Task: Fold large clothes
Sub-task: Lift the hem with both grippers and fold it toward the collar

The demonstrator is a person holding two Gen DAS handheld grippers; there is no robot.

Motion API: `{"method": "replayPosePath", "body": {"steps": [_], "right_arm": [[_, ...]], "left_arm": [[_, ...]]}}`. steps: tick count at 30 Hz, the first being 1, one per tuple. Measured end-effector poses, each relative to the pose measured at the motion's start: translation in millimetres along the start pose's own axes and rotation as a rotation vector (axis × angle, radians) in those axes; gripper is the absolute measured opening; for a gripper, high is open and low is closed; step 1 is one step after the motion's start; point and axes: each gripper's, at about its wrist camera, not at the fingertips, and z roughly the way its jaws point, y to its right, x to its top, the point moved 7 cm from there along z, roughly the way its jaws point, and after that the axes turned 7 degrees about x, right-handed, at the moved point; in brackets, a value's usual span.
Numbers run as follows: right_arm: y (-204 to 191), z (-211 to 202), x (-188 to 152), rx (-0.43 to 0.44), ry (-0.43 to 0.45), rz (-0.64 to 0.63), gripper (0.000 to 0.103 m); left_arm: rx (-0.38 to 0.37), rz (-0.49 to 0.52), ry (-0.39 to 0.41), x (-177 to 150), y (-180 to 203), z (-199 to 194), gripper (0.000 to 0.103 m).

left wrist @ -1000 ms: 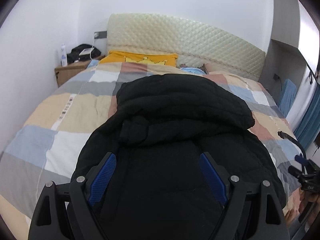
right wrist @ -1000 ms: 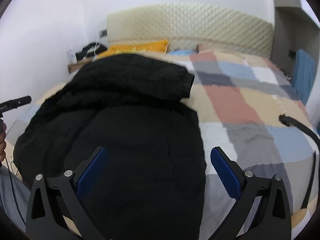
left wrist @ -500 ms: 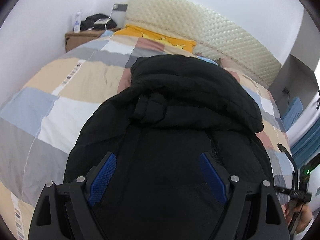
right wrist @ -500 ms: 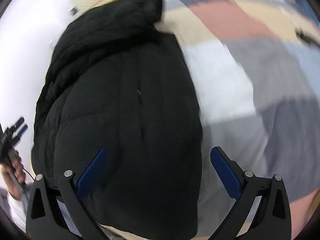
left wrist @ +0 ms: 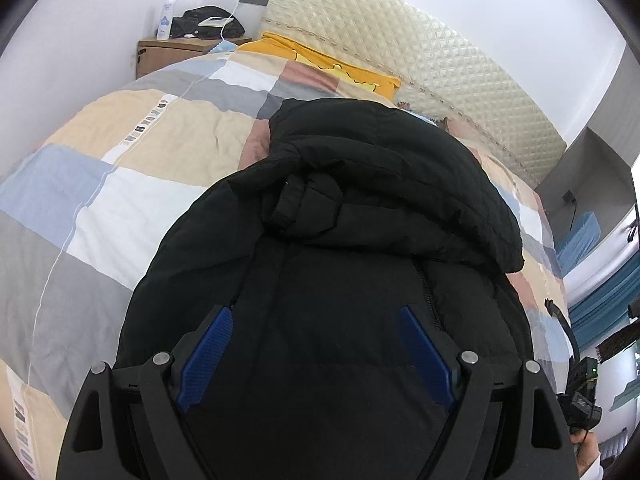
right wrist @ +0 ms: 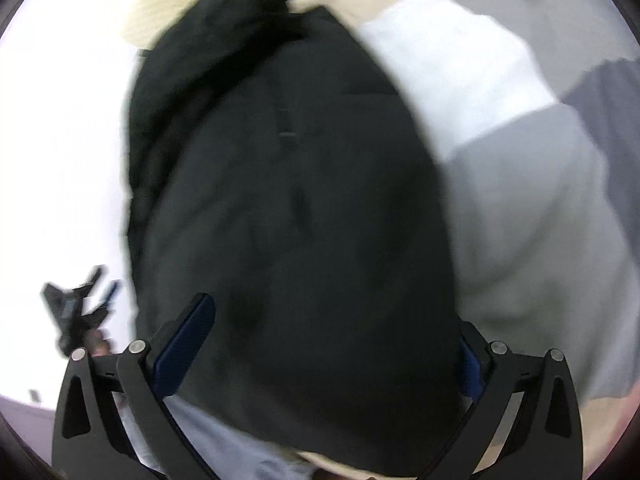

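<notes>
A large black padded jacket (left wrist: pixel 360 216) lies on the bed, its hood end towards the headboard and a sleeve bunched across its upper part. My left gripper (left wrist: pixel 316 344) is open, its blue pads spread wide just above the jacket's near hem. In the right wrist view the jacket (right wrist: pixel 288 184) fills the middle, blurred. My right gripper (right wrist: pixel 328 344) is open, low over the jacket's near end, with fabric between its fingers; the right pad is partly hidden by the cloth.
The bed has a patchwork duvet (left wrist: pixel 132 184) in beige, grey, blue and white, and a cream quilted headboard (left wrist: pixel 420 52). A yellow pillow (left wrist: pixel 328 68) lies at the head. A wooden nightstand (left wrist: pixel 176 54) with a bottle stands far left. The other gripper shows at the left edge (right wrist: pixel 76 312).
Both grippers have dropped closer to the jacket's near end. The right one has tilted down and moved fast, so the jacket now reaches between its fingers. Both stay open.
</notes>
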Motion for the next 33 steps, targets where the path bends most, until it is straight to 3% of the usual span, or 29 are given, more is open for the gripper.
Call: {"method": "replayPosePath", "body": {"steps": [4,8,13,17,20,24,27,29,31,33], "right_arm": [[-33,-20,0,0.142,0.059,-0.082,0.103],[-44,-29,1,0.199,0.081,-0.109,0.102],[-25,-8,0,0.088,0.045,-0.052,0.093],[16,-10,-1,-0.168,0.053,0.017,0.092],[20,-16,0,-0.121,0.077,0.064,0.092],[7,6,-13,-0.038,-0.019,0.047,0.093],[-1,10,-18,-0.012,-0.023,0.027,0.092],[-4,8,-19,0.032,-0.016,0.042,0.086],[-4,6,-21,0.026,-0.01,0.041,0.068],[-7,5,-20,0.034,-0.003,0.034,0.06]], "left_arm": [[-0.003,-0.018,-0.006,-1,-2,-1,0.085],[-0.006,-0.03,-0.016,-3,-4,0,0.085],[0.004,-0.033,-0.022,-3,-4,1,0.085],[0.007,-0.045,-0.028,-4,-6,2,0.085],[0.004,-0.055,-0.028,-5,-9,1,0.085],[0.001,-0.069,-0.029,-6,-11,0,0.085],[-0.004,-0.076,-0.037,-8,-12,0,0.085],[-0.015,-0.048,-0.065,-9,-11,1,0.085],[-0.111,-0.051,-0.119,-12,-9,3,0.085],[-0.151,-0.068,-0.147,-11,-16,1,0.085]]}}
